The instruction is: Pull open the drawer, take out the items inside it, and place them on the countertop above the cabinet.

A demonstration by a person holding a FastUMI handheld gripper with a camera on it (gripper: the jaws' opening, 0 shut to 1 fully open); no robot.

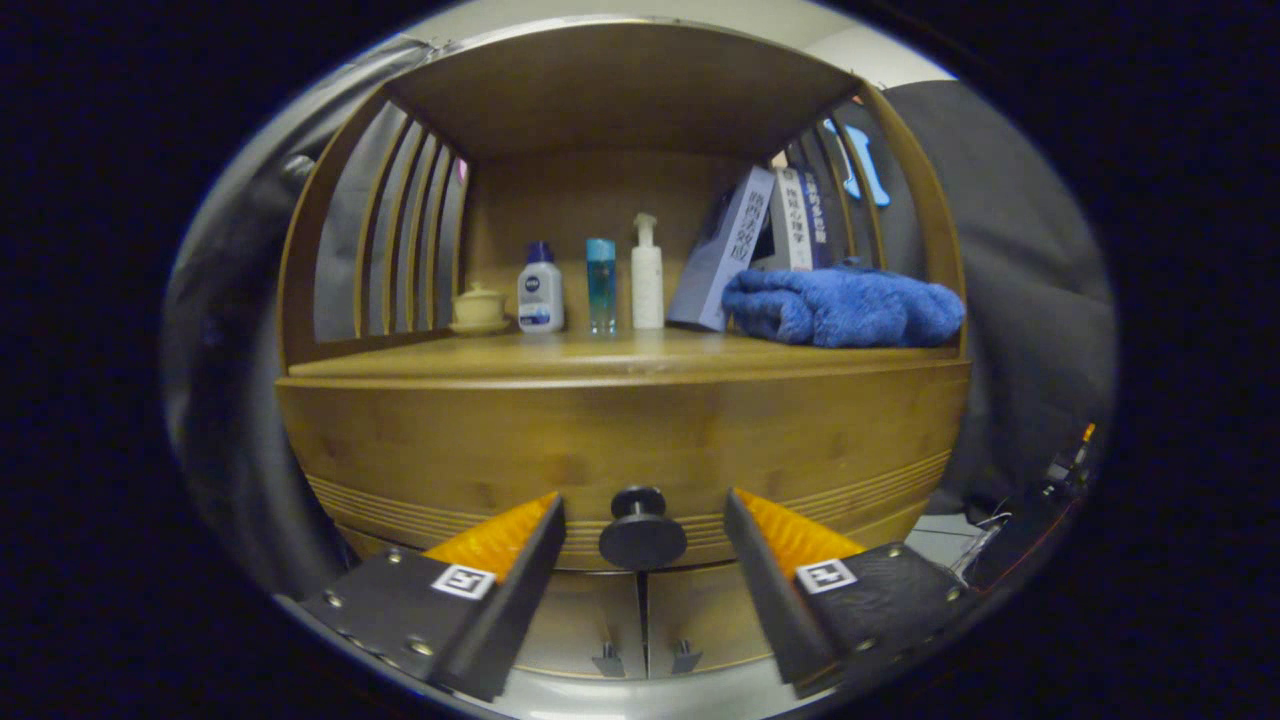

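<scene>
While gripper (642,520) fingers stand apart flanking drawer knob (641,532), apparently untouched: off-centre closure risks slipping off knob, drawer (620,450) staying closed.

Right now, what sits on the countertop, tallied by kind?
Bottles: 3, white and blue, clear blue, white pump
Books: 2
Towels: 1, blue
Lidded cups: 1
Total: 7
The hand-held gripper is open around the drawer knob.

Staged home nook: wooden cabinet (620,440), toiletry bottles (540,292), books (790,232), towel (845,308).
</scene>
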